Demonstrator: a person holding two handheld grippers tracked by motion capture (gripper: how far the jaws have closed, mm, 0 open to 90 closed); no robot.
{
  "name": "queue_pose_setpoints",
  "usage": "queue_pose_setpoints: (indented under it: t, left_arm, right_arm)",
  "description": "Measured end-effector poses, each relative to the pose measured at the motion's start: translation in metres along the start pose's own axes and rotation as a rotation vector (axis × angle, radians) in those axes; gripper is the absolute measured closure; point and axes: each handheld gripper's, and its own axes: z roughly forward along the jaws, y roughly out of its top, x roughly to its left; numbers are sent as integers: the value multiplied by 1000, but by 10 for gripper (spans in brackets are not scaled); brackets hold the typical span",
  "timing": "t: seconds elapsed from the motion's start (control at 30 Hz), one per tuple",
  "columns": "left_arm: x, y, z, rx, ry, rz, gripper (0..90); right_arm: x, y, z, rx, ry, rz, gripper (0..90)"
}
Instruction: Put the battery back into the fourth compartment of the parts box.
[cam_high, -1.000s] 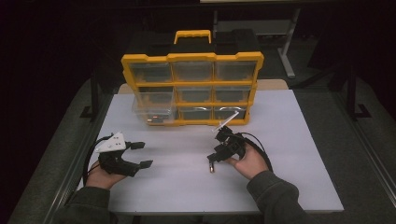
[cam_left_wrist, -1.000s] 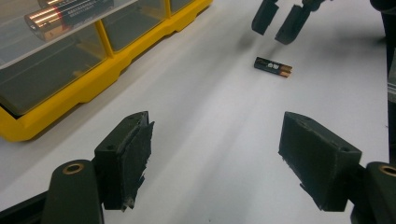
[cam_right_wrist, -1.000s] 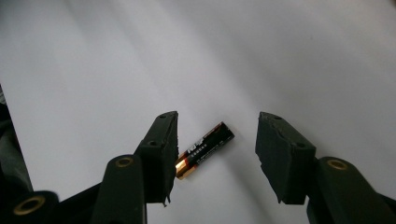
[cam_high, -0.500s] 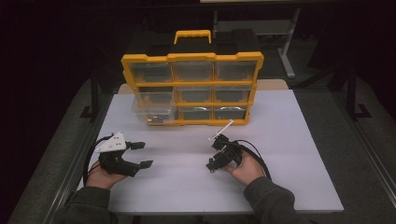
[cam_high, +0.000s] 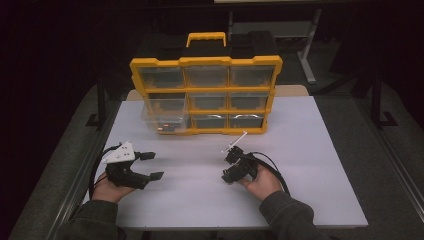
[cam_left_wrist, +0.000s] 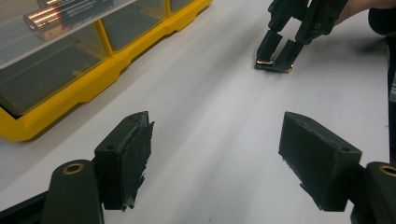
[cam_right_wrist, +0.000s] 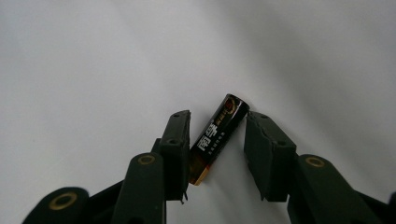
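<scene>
Right gripper (cam_right_wrist: 215, 154) now lowered onto table; battery (cam_right_wrist: 217, 137) lies between half-open jaws, long axis along them (unclamped). Left gripper (cam_left_wrist: 219, 163) wide open, empty, farther off.

From my remote station, a white table (cam_high: 310, 150) fills the frame's centre, dark grey floor (cam_high: 395, 165) either side, metal desk legs (cam_high: 307, 55) upper right, room dim beyond.

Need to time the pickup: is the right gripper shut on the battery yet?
Not yet. The right gripper is open: its jaws flank the battery, with a gap on one side, on the white table.
</scene>
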Motion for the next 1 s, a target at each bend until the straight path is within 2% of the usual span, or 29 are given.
queue_pose_setpoints:
  t: [0.1, 0.3, 0.53, 0.7, 1.0]
  left_arm:
    - [0, 0, 0, 1, 1, 0, 248]
    - [0, 0, -1, 3, 0, 0, 248]
    - [-1, 0, -1, 3, 1, 0, 248]
    - [0, 0, -1, 3, 1, -2, 248]
    - [0, 0, -1, 5, 1, 1, 248]
  right_arm:
    - [4, -1, 1, -2, -51, -29, 672]
    - [4, -3, 1, -14, -76, -35, 751]
    - [-1, -4, 0, -21, -41, -22, 757]
    - [-14, -5, -1, -31, 39, 26, 759]
    - [-15, -2, -10, -46, 56, 17, 759]
